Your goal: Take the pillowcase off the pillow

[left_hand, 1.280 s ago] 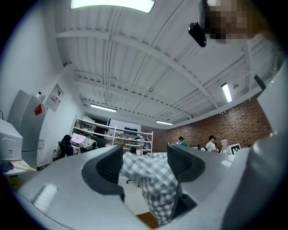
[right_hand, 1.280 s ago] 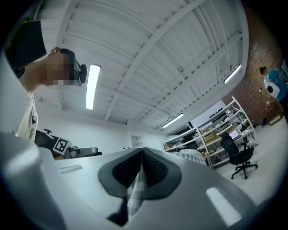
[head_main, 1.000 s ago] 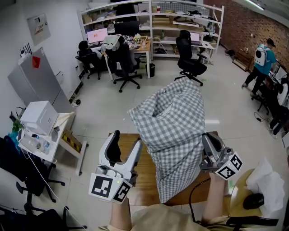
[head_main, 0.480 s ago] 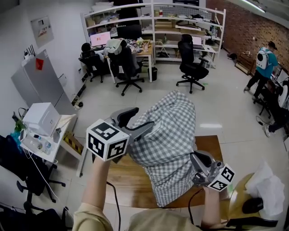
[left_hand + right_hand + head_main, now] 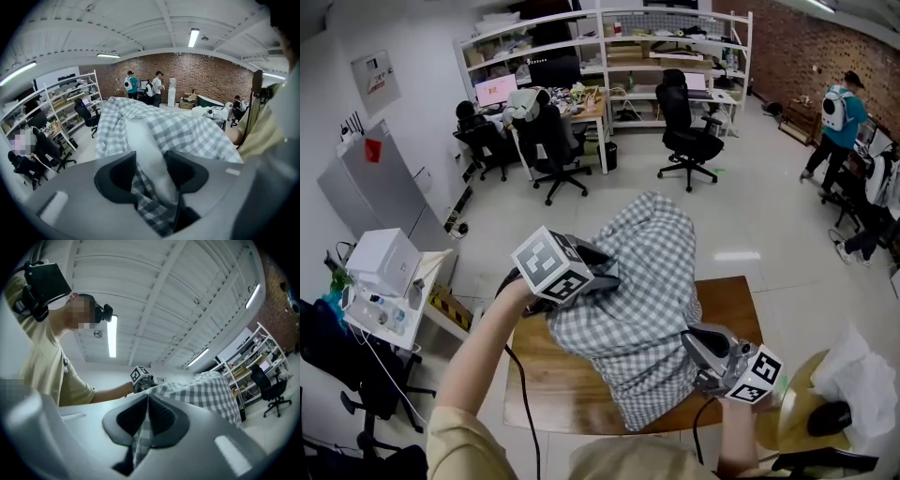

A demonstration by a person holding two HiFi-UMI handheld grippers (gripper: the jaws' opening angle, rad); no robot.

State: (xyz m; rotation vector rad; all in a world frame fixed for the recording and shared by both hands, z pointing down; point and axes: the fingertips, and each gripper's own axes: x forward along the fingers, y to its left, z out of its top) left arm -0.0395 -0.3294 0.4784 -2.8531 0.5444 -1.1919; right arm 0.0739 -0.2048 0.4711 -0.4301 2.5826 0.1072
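Evidently this is a light, limp load. The left gripper [image 5: 605, 267] sits against the upper left flank of the bundle. Its jaws are closing on a bulge of the soft white pillow [image 5: 143, 140], which shows bare where the grey-and-white checked cloth pillowcase [image 5: 642, 281] gapes. A fold of the check lies just under that bulge, between the same jaws, and both pads already touch the stuffing.

The pillow, mostly still inside the pillowcase, stands up between the two grippers, over the brown wooden table [image 5: 736, 300].

Low on the right side, the right gripper [image 5: 696, 344] has its jaws together on a thin pleat of the checked cloth.

The stuffing will likely squash and creep out of a shallow pinch, so the left gripper should bite deep into the pillow body. The cloth is thin, pliant and not fragile. A doubled fold should hold better than a single layer, and pulling should go along the pillow's length.
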